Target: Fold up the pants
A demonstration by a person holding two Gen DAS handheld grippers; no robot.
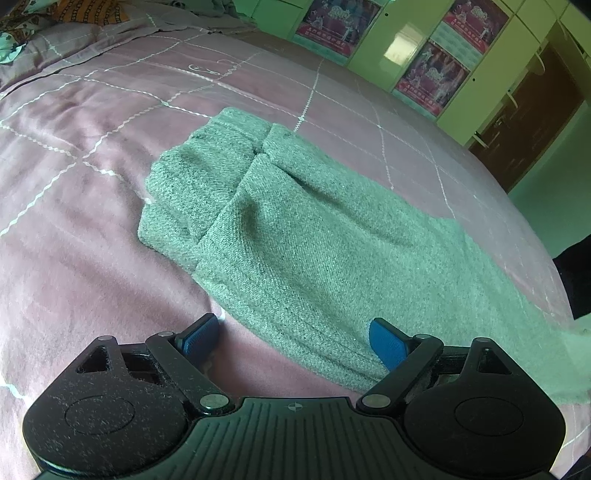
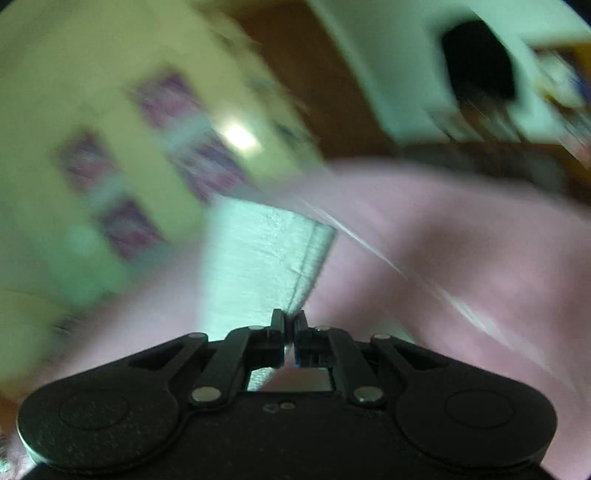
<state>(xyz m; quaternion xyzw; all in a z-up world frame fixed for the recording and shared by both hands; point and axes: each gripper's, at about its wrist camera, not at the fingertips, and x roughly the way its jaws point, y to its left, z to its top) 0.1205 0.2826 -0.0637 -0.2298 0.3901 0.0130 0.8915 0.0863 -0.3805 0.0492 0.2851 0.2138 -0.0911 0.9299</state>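
Observation:
Grey knitted pants lie on the pink bedspread, both leg cuffs pointing to the far left, one leg partly over the other. My left gripper is open with blue pads, low over the near edge of the pants; one pad is over the fabric, the other over the bedspread. In the blurred right wrist view my right gripper is shut on an edge of the pants, with the hemmed end stretching away from the fingers.
Green wardrobe doors with posters and a brown door stand beyond the bed's far edge. Patterned bedding is piled at the far left. The bed edge drops off at right.

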